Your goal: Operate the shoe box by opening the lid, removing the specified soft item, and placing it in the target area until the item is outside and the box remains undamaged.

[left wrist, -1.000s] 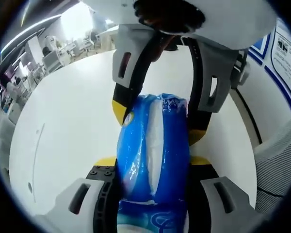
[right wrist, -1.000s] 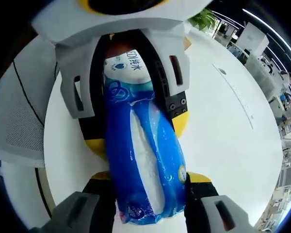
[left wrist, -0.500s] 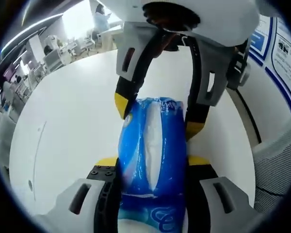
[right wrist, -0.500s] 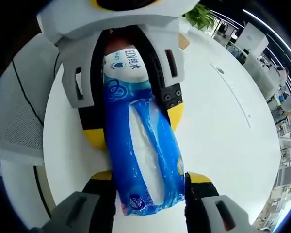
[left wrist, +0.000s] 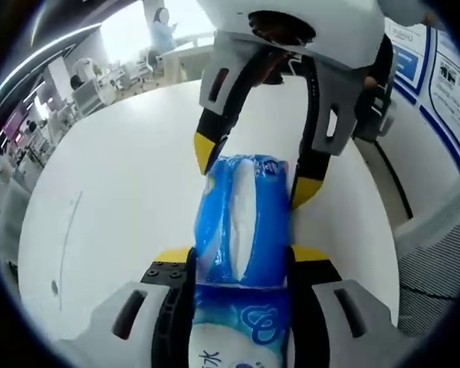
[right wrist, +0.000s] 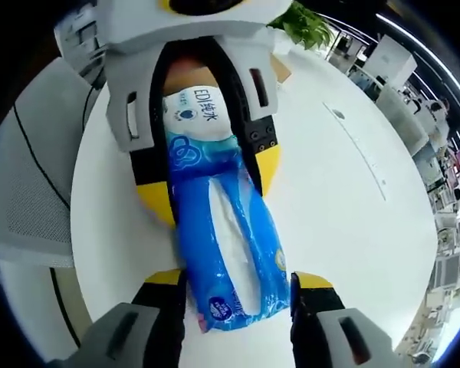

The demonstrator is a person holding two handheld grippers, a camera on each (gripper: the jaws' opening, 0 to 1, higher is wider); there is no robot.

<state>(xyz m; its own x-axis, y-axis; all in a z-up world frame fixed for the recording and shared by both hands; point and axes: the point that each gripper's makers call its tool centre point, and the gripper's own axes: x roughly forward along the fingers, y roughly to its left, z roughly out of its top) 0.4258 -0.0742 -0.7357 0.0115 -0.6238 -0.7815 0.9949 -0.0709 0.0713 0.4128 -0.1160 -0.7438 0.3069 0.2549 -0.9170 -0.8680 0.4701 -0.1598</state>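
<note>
Left gripper view. Item 1: blue plastic tissue pack (left wrist: 241,230), soft, with a white strip down its middle, lying lengthwise over the white desk (left wrist: 107,192). Item 2: left tongs (left wrist: 241,261), yellow-tipped, rising from the near edge; the 2 jaws press against the near end of the pack, 1 on each side, pinching it. Item 3: right tongs (left wrist: 254,172), entering from the far side, white housing above; their jaws stand just beside the far end of the pack, and whether they touch it cannot be told here. Item 4: grey mesh chair (left wrist: 437,268) at the right. Item 5: blue-and-white wall posters (left wrist: 445,77), far right. Item 6: rows of office desks (left wrist: 100,77), far left.

Right gripper view. Item 1: the same tissue pack (right wrist: 226,253), printed end far. Item 2: right tongs (right wrist: 238,287), jaws flanking the pack's near end, with a thin gap showing on the left side. Item 3: left tongs (right wrist: 207,184), closed on the pack's far part. Item 4: green plant (right wrist: 307,27), far.
</note>
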